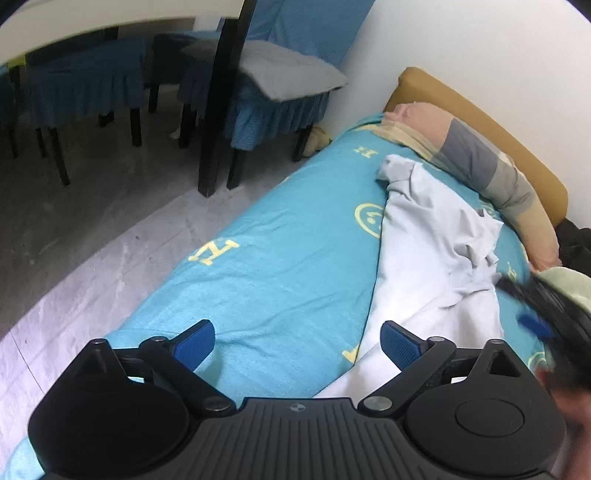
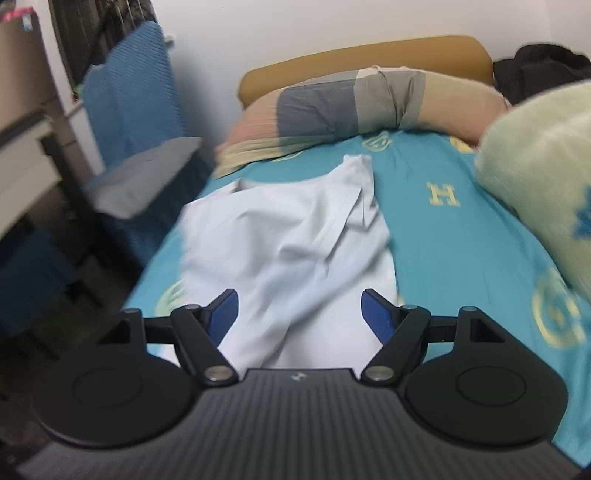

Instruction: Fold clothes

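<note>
With the shirt lying rumpled on the bed, both the left gripper and right gripper stand wide and empty; the next move calls for gripping an edge.

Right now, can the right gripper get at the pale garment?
Probably yes. The right gripper has its jaws open with the pale garment directly ahead on the teal bedsheet, nothing between them.

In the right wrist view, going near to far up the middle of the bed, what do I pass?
Right gripper, open → pale shirt → teal sheet → striped pillow → mustard headboard → wall.
</note>
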`<state>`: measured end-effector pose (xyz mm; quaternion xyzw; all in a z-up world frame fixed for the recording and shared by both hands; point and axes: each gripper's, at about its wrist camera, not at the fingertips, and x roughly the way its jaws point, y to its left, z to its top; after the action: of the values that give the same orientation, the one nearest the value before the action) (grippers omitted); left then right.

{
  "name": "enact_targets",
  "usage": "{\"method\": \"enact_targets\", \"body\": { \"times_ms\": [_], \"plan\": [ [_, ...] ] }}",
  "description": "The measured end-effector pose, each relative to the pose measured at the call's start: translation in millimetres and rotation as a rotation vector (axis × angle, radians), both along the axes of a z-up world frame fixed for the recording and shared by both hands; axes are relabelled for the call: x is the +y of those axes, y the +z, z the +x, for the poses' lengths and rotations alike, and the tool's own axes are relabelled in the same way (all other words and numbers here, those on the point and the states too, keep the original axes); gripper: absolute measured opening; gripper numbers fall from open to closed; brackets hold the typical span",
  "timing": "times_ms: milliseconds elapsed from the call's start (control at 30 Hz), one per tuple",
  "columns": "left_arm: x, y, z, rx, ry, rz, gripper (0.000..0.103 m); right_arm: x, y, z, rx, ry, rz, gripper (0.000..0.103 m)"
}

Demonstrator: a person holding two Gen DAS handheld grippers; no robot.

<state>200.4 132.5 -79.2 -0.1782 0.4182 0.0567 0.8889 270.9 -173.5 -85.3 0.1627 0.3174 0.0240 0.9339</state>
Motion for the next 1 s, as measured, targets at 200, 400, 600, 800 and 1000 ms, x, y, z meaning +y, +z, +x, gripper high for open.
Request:
{"method": "enact_targets", "body": {
  "times_ms": [200,400,600,800,1000],
  "plan": [
    [2.0,31.6,-20.3,-0.073,-0.08,-0.012,0.097,-22.4,11.5,-159.6,0.06,-0.024,0.111,0.075],
    [3.7,49.0,-46.4,-0.05,-0.195,-0.021,0.097,-15.2,24.9,-230.2,0.05,-0.004,0.068,0.075],
    [54.0,9.3,-22.7,0.251,-0.335,-0.456,0.09,-27.7,27.1,-253.2,0.032,-0.044,0.1,0.075],
    [95.2,-5.1,-20.2,0.288,-0.358,-0.29,0.09,-43.8,13.7,-252.9,0.08,-0.116,0.185,0.075],
    [108.1,-39.4,-17.8,0.386,-0.45,-0.327,0.066,-49.6,5.0,-250.5,0.111,-0.146,0.223,0.075]
  ]
}}
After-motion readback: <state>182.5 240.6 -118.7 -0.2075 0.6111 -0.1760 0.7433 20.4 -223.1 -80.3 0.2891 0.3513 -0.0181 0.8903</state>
